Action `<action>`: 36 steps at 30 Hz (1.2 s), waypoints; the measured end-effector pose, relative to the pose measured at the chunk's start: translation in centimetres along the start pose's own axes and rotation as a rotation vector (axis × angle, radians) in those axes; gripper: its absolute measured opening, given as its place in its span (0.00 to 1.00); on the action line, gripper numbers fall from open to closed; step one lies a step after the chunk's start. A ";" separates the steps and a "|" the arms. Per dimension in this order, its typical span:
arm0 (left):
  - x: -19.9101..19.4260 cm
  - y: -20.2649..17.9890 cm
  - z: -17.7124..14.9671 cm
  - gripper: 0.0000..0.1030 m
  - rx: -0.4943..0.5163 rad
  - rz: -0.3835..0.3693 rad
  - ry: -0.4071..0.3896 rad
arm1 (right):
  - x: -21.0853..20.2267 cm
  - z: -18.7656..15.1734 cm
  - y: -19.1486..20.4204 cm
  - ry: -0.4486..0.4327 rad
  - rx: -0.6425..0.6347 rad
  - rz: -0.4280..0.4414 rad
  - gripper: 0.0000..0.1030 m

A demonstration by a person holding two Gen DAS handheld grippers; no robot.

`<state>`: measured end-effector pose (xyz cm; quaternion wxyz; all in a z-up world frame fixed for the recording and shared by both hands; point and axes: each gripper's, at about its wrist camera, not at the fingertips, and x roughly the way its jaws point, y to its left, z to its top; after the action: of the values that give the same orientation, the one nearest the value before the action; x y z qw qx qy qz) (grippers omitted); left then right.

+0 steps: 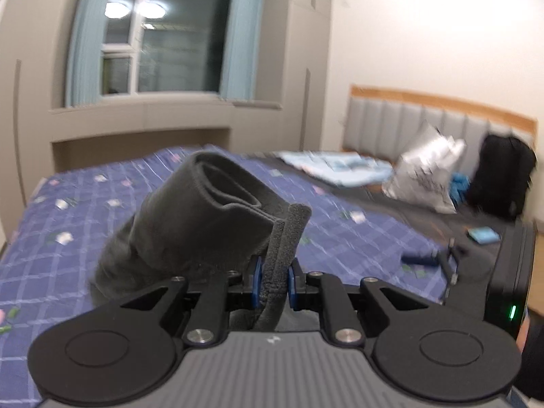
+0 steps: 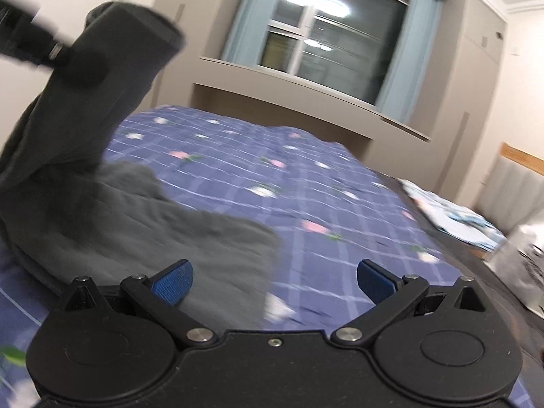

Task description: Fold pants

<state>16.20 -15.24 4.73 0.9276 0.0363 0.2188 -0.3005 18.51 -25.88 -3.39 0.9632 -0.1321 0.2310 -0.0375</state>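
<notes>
Dark grey pants (image 1: 190,224) hang from my left gripper (image 1: 274,285), which is shut on a folded edge of the cloth and holds it lifted above the bed. In the right wrist view the pants (image 2: 112,204) rise from a heap on the bed up to the left gripper at the top left (image 2: 61,52). My right gripper (image 2: 273,280) is open and empty, low over the bed just right of the heap, with blue pads (image 2: 173,282) spread wide.
The bed has a purple checked sheet (image 2: 306,176). A light blue cloth (image 1: 340,166), a white plastic bag (image 1: 425,176) and a black backpack (image 1: 499,176) lie near the padded headboard (image 1: 408,122). A window wall (image 1: 163,37) stands behind the bed.
</notes>
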 end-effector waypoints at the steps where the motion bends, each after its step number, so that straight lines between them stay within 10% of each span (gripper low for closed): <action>1: 0.7 -0.6 -0.5 0.16 0.005 -0.013 0.029 | 0.0 -0.5 -0.7 0.009 0.008 -0.013 1.00; 10: 4.7 -4.3 -4.6 0.22 0.122 -0.007 0.203 | -0.1 -3.0 -3.8 0.053 0.079 -0.064 0.99; 15: 2.6 -3.5 -4.9 0.68 0.037 -0.067 0.166 | -0.1 -2.1 -3.9 0.024 0.080 -0.024 0.99; 19: 0.1 -2.0 -4.8 0.78 -0.037 -0.074 0.140 | -0.1 -0.4 -4.2 -0.012 0.110 -0.002 0.99; 26: -3.1 1.5 -4.3 1.00 -0.152 0.112 0.092 | -0.2 2.4 -4.8 -0.054 0.249 0.170 1.00; 36: -3.3 8.6 -4.4 1.00 -0.323 0.355 0.130 | 1.2 5.2 0.1 -0.042 0.224 0.396 1.00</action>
<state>17.09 -5.57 1.58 0.9437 -0.0553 0.3132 -0.0912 21.96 -24.69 0.47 0.9650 0.0228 0.2269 0.1294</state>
